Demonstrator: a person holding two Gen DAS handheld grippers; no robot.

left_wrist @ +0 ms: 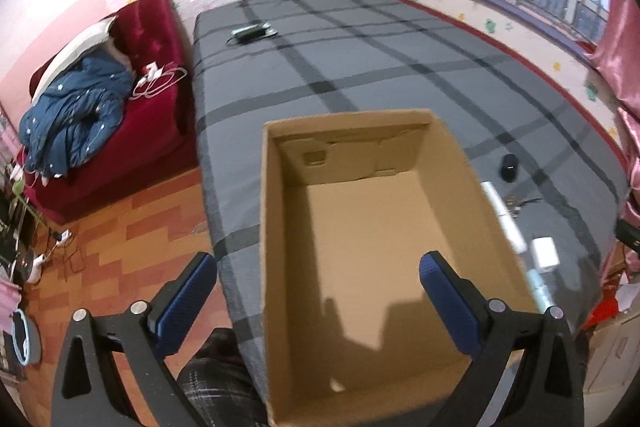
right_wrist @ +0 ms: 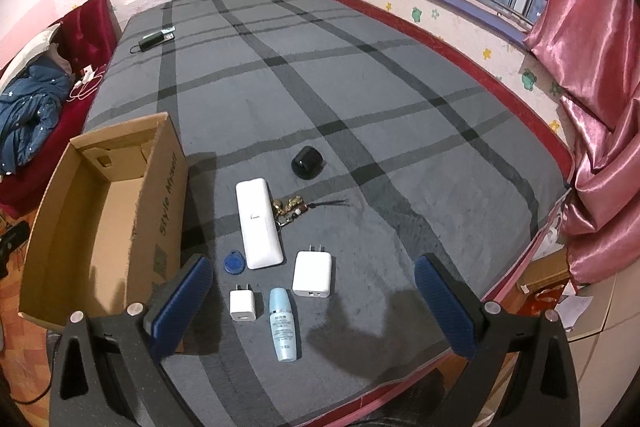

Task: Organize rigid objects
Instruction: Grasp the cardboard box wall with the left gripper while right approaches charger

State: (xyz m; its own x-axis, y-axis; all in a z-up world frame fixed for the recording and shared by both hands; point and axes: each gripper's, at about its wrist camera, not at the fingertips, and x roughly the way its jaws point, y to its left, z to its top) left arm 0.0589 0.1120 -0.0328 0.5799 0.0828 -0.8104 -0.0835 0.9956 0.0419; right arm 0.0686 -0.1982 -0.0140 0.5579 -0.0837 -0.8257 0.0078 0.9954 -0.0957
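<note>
With both the left tongs (left_wrist: 318, 291) and right tongs (right_wrist: 314, 297) spread wide and empty, I'd drop the right pair squarely over the pale-blue bottle (right_wrist: 283, 324) near the bed's (right_wrist: 400, 147) front edge, then carry it into the empty cardboard box (right_wrist: 60, 187) at the left edge.

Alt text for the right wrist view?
The open right gripper hovers over small items on a grey plaid bed: white case, two chargers, bottle, blue tag, keychain. An empty cardboard box sits left.
</note>
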